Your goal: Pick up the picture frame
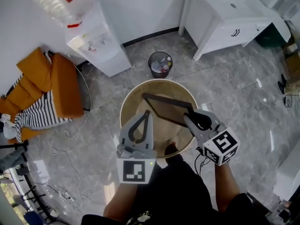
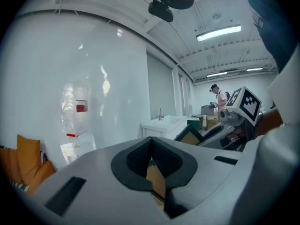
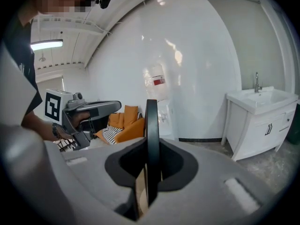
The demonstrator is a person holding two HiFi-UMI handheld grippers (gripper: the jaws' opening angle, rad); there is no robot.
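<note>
Grey floor (image 1: 234,93), round bench (image 1: 136,97) below. R gripper (image 1: 188,116) fingers clamp frame (image 1: 166,109) above it; L gripper (image 1: 148,112) fingers pressed together beside frame.

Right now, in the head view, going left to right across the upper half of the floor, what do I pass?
orange cushions → water dispenser → waste bin → white sink cabinet
</note>
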